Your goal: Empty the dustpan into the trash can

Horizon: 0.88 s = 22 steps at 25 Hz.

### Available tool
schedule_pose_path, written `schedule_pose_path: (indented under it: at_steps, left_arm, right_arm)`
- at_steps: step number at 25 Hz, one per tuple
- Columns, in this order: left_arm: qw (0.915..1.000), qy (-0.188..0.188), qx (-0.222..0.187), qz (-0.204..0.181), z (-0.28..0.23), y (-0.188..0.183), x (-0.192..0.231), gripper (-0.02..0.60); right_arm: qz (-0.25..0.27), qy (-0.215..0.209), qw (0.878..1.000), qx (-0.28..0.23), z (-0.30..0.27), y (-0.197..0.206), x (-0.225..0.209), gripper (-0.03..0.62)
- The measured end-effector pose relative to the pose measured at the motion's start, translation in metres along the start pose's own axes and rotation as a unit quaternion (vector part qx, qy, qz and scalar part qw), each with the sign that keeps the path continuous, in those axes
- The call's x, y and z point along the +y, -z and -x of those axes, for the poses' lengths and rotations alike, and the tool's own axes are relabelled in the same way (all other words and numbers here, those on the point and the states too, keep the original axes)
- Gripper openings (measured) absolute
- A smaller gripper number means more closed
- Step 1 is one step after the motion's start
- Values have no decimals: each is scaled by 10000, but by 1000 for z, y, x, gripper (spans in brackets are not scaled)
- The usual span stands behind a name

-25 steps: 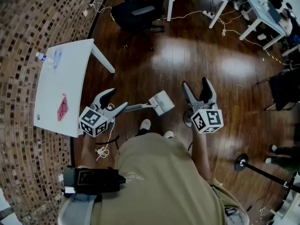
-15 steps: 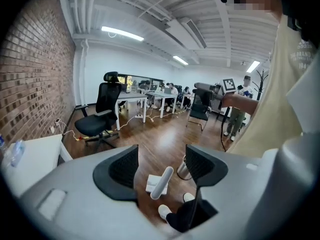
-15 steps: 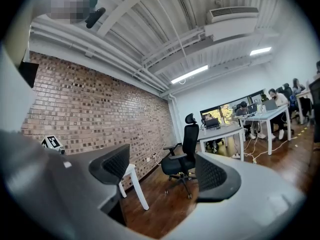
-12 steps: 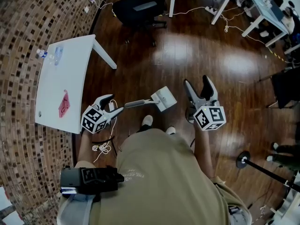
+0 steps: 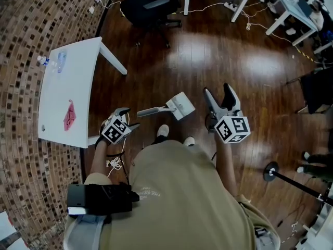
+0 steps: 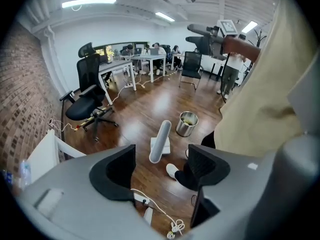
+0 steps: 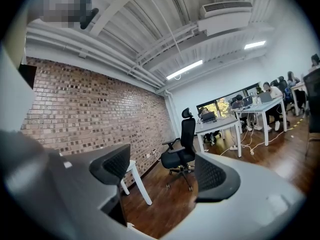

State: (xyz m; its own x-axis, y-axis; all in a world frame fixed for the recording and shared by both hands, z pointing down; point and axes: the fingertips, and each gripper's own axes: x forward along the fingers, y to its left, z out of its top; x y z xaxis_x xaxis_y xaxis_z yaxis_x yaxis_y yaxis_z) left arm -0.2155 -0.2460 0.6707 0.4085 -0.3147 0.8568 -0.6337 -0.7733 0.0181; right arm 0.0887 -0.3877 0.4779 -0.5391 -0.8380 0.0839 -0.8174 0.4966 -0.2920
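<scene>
Down on the dark wooden floor [image 5: 234, 51], the dustpan [image 5: 180, 106] sits just ahead of the person's 2 white shoes [image 5: 162, 134], its white pan flat and its grey handle [image 5: 152, 111] angled toward the left gripper [image 5: 128, 117]. In the left gripper view the handle [image 6: 161, 139] rises from the pan toward the camera and shows in the gap between the 2 black pads [image 6: 119, 168], but it lies beyond them and neither pad touches it. That gripper tilts steeply down at the floor, its jaws stand wide apart with nothing held, and they have just been opening.

The round metal trash can [image 6: 187, 124] stands on the floor near the pan's far side, apart from it, with something yellowish inside. In the head view it is mostly hidden behind the right gripper [image 5: 217, 90].

The right gripper points level across the room, toward a black office chair [image 7: 182, 149] and a brick wall [image 7: 75, 109]. Its jaws are partly apart with nothing between them, and they have just been closing.

Left of the person stands a white table [image 5: 67, 87] carrying a small red item [image 5: 69, 119]. A coiled white cable [image 5: 114, 165] lies on the floor beside it.
</scene>
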Motion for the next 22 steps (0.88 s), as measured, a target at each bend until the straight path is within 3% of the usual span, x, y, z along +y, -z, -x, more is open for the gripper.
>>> schedule_pose_path:
  at_steps: [5, 10, 14, 16, 18, 22]
  left_arm:
    - [9967, 164, 637, -468, -26, 18, -9, 359]
    - [9959, 148, 756, -474, -50, 23, -6, 439]
    - [9951, 129, 844, -491, -74, 21, -4, 448]
    - [9949, 98, 840, -540, -85, 19, -3, 432]
    - [9950, 38, 853, -525, -94, 19, -1, 361]
    - [9947, 52, 999, -247, -114, 27, 4, 306]
  right_arm:
    - [-34, 131, 9999, 48, 12, 7, -7, 388]
    - [-81, 261, 9996, 70, 21, 13, -13, 385]
    - [-121, 376, 9992, 101, 27, 14, -18, 379]
    - [-107, 404, 9991, 108, 29, 14, -16, 377]
    - [-90, 416, 9990, 120, 31, 14, -14, 376]
    - [-78, 436, 9989, 145, 37, 14, -11, 359]
